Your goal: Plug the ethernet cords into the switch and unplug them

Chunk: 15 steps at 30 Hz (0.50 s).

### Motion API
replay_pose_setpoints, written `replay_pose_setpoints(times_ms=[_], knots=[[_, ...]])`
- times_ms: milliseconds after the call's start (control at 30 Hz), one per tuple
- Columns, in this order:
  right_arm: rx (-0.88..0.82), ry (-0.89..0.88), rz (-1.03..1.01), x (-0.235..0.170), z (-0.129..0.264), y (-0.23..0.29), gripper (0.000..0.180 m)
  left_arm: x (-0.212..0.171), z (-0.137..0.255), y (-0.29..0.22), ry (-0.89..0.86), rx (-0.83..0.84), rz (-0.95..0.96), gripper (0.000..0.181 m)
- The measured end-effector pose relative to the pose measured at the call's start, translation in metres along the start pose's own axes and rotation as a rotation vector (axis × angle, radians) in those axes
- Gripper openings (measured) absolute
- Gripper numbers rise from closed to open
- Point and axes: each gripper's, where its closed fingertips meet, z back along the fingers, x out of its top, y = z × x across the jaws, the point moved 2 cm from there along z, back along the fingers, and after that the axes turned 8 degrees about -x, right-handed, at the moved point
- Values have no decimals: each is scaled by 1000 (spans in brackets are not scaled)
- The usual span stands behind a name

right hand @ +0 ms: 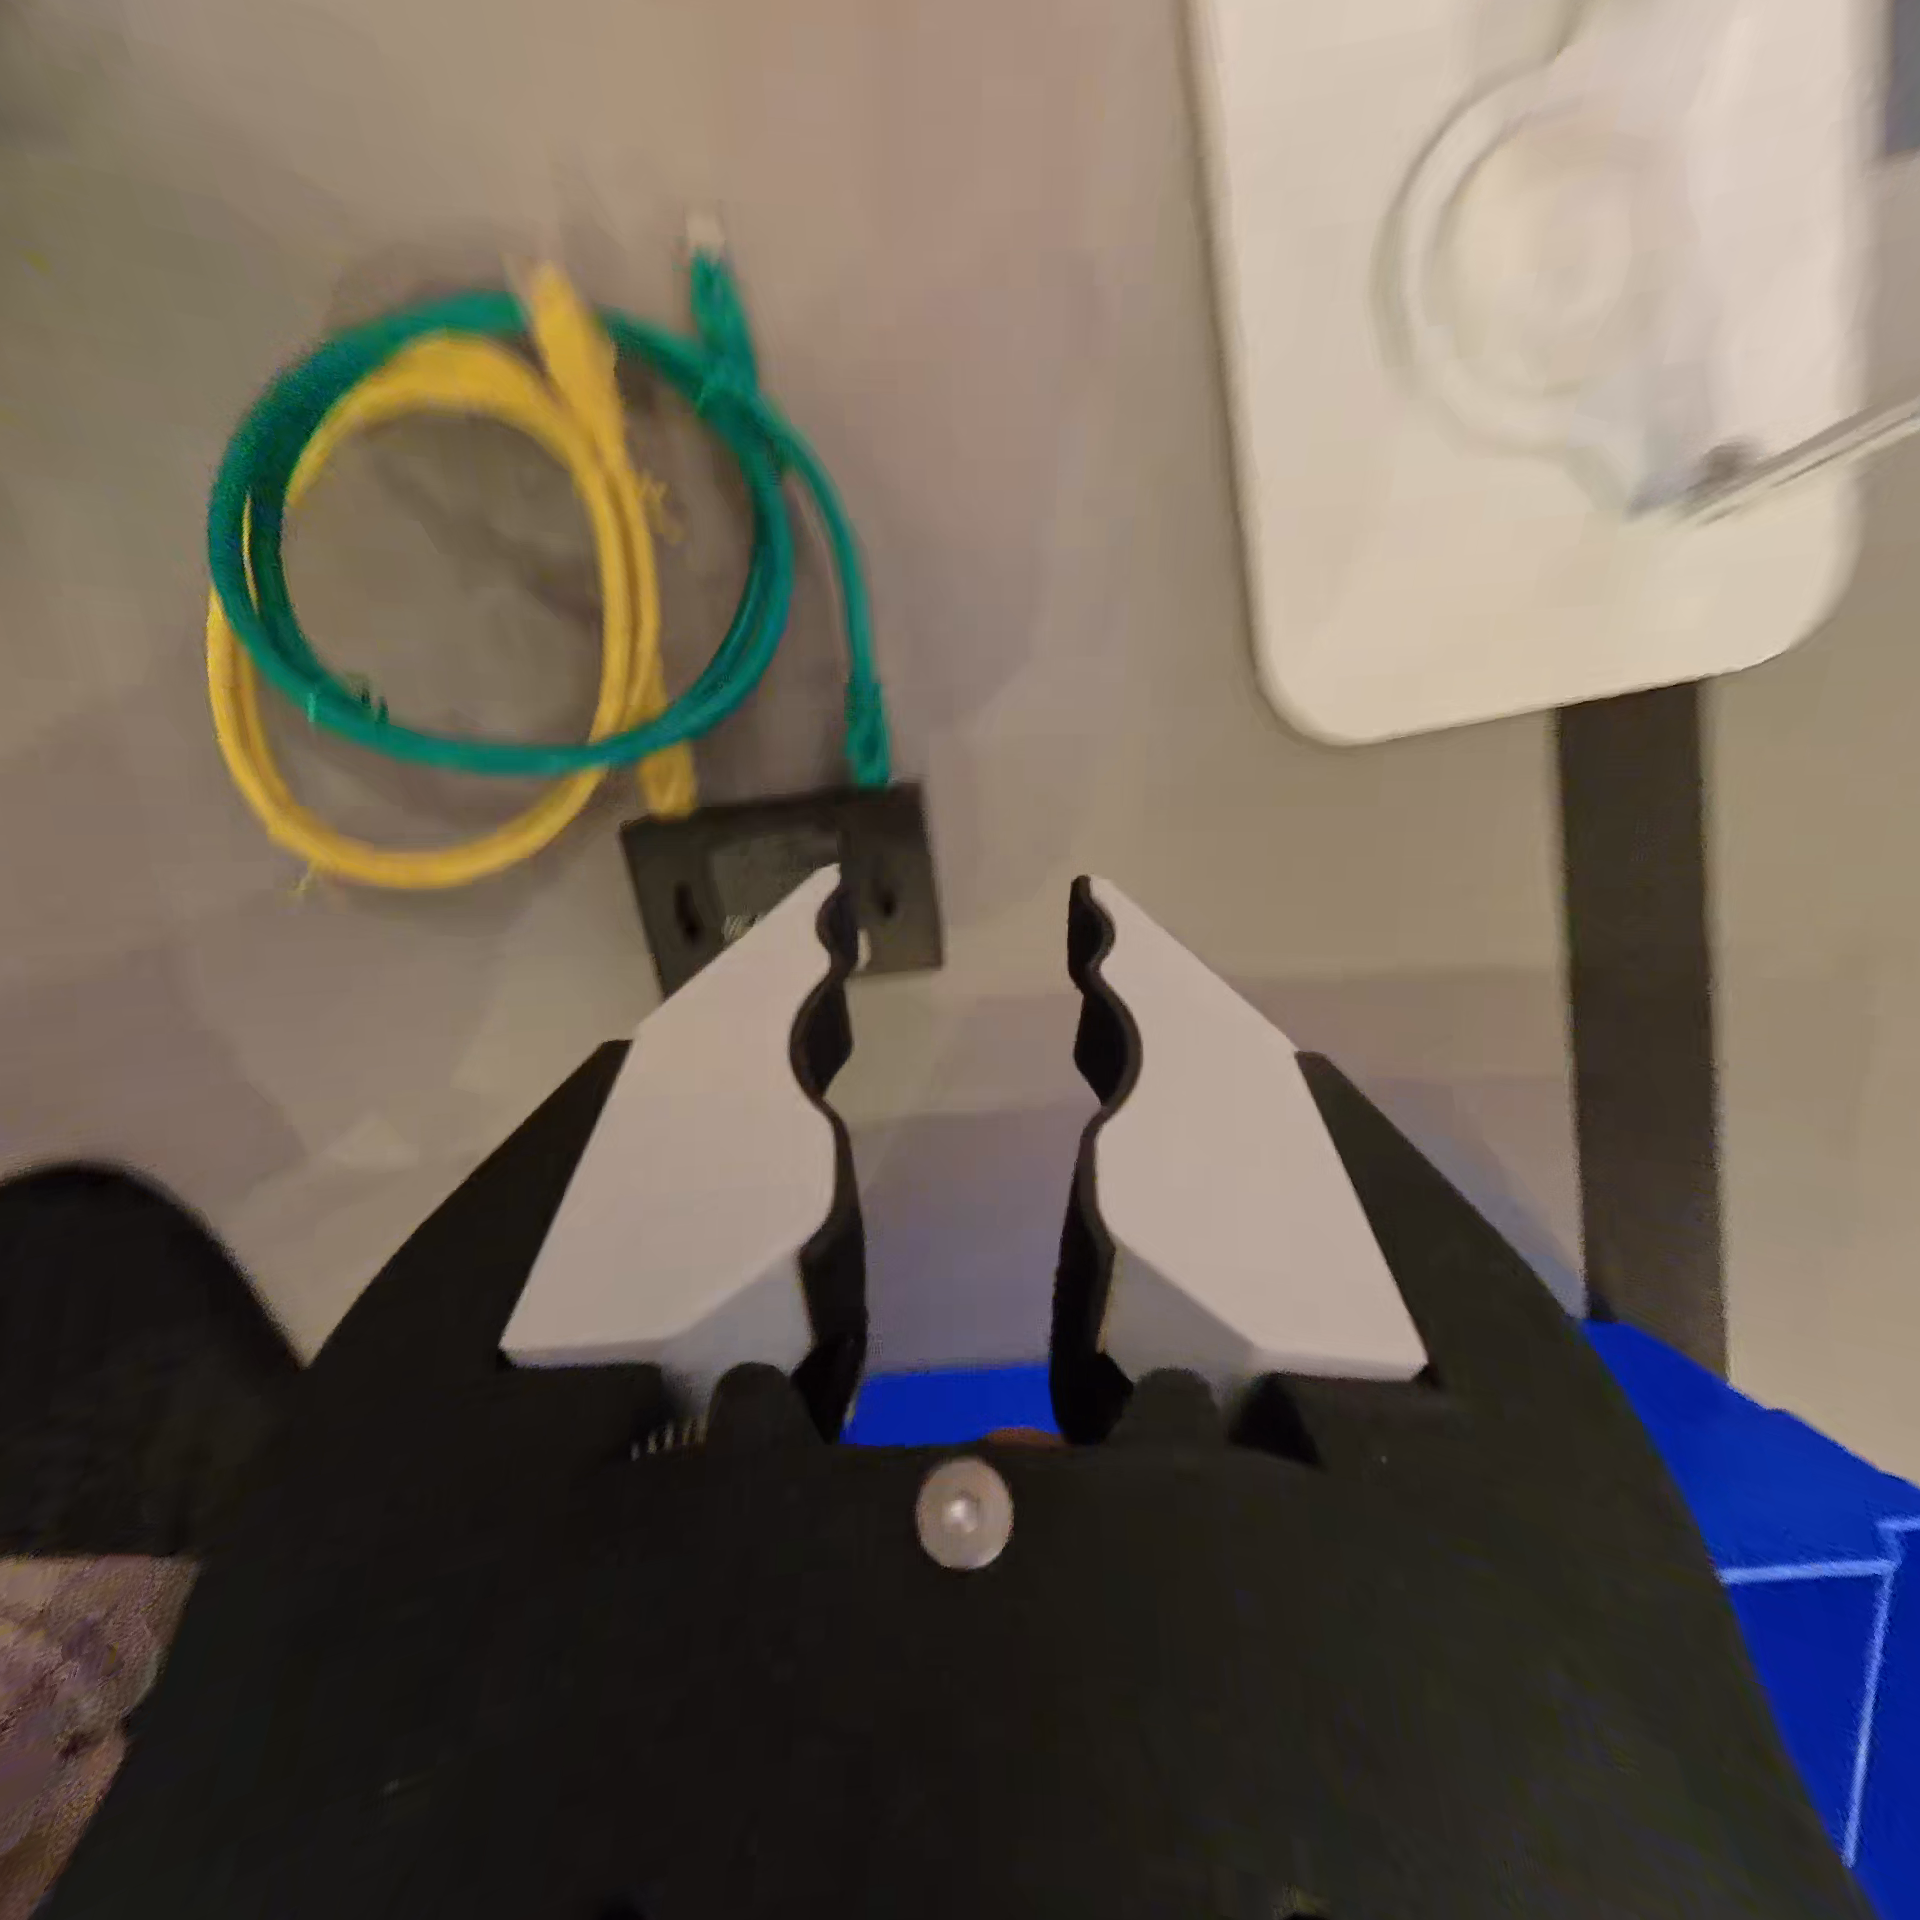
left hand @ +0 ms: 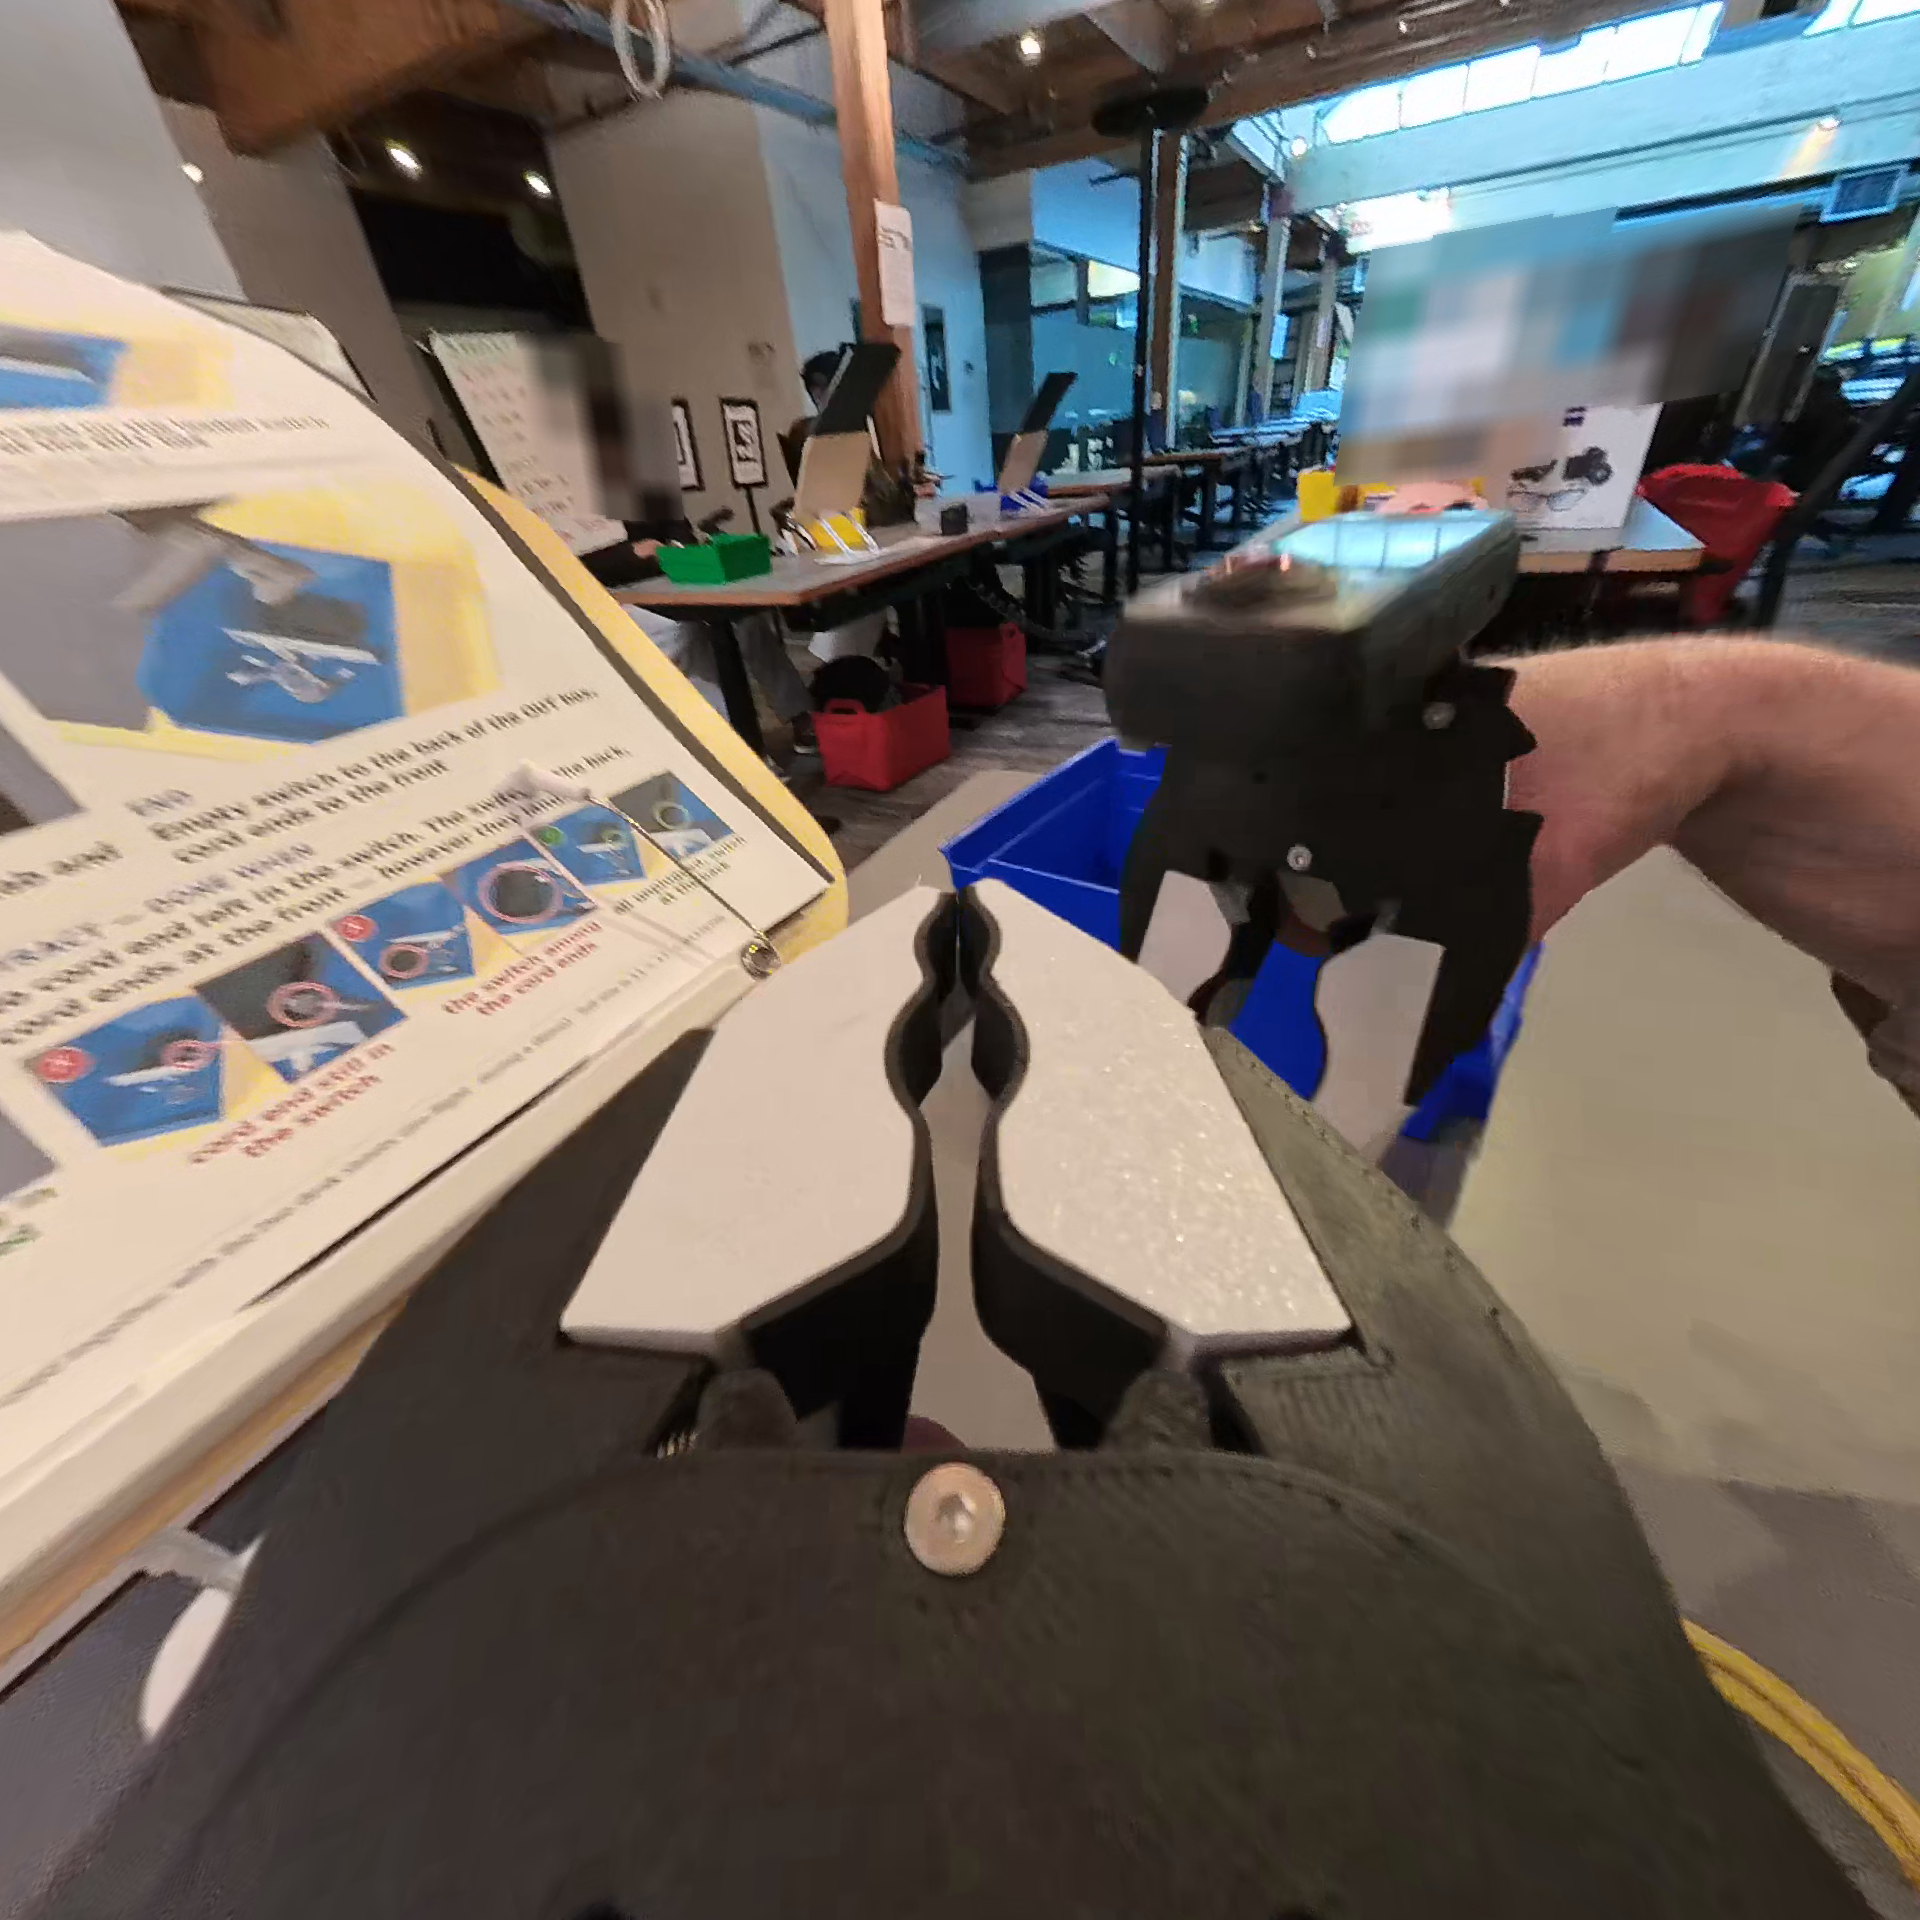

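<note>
1. Closest to the lens in the left wrist view, the left tongs (left hand: 958,914) are seen with their pale fingers pressed nearly together at the tips, and nothing is held between them.
2. Parted jaws are shown on the right tongs (right hand: 956,909) in their own view; nothing is gripped, and they are poised above the table (right hand: 1039,416).
3. Partly hidden behind the right tongs' left finger, the small black switch (right hand: 727,862) is found lying on the table.
4. One end each of the yellow cord (right hand: 436,862) and the green cord (right hand: 499,748) is seen at the switch's far edge, apparently plugged in; the other two ends lie loose beyond the coils.
5. Unplugging is judged to be the step in hand. A plug should be gripped close to the switch, its latch pressed, and it should be drawn straight out.
6. The switch should be steadied by the left tongs so that it is not dragged along.
7. Farther off, a blue bin (left hand: 1049,831) and an instruction sheet (left hand: 312,831) are seen.
</note>
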Motion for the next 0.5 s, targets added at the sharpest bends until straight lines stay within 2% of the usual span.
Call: replay_pose_setpoints(times_ms=[167, 333, 500], knots=[[-15, -398, -47, 43, 26, -10, 26, 8, 6, 4, -15, 41, -44, 0], [-57, -675, -83, 48, 40, -9, 37, 4, 2, 1, 1, -1, -19, 7], [-58, -695, -105, 45, 42, -20, 38, 14, 2, -6, -5, -5, -50, 19]])
